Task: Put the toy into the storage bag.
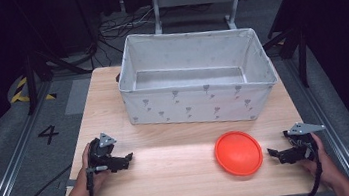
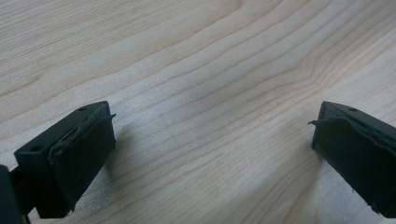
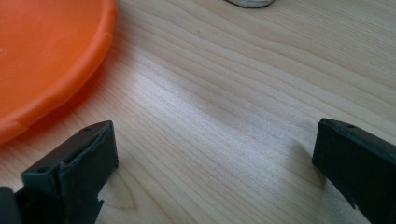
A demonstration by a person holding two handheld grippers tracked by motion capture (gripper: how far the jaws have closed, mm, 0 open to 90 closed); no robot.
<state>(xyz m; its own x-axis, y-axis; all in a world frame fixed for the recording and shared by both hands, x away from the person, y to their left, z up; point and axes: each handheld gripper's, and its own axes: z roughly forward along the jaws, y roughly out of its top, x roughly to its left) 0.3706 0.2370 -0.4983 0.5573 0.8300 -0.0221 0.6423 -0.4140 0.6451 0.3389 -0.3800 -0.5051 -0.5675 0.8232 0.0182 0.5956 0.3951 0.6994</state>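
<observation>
High view: empty fabric bin (image 1: 198, 100) behind orange plate (image 1: 238, 152), left gripper (image 1: 128, 160) and right gripper (image 1: 273, 153) wide, empty

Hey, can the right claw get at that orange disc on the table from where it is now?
Probably yes. The right claw sits open beside the orange disc, with bare wooden table between them and nothing in the way. The disc lies flat, so getting a jaw under its rim may be the hard part.
</observation>
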